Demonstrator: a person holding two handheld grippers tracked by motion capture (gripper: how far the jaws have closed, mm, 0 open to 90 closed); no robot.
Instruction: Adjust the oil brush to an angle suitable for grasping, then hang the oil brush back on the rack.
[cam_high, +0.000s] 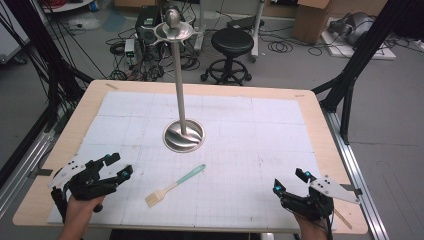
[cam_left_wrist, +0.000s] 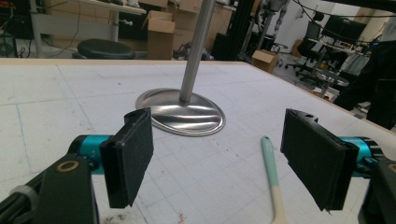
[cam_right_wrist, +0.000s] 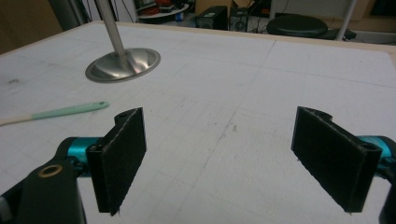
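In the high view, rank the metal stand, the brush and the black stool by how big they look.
1. Metal stand, tallest by far.
2. Black stool, though it sits farther back on the floor, so it looks smaller than it is.
3. Brush, thin and short.

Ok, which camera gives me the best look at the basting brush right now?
The high view: the whole brush lies unobstructed on the mat, mint handle to pale bristles. The left gripper view catches just its handle and neck, cut off at the bottom edge. The right gripper view catches the handle near the left edge.

Wooden table (cam_high: 65, 145) with white gridded mat (cam_high: 260, 150); on it, metal stand (cam_high: 183, 135) and 1 mint-handled brush (cam_high: 175, 186).
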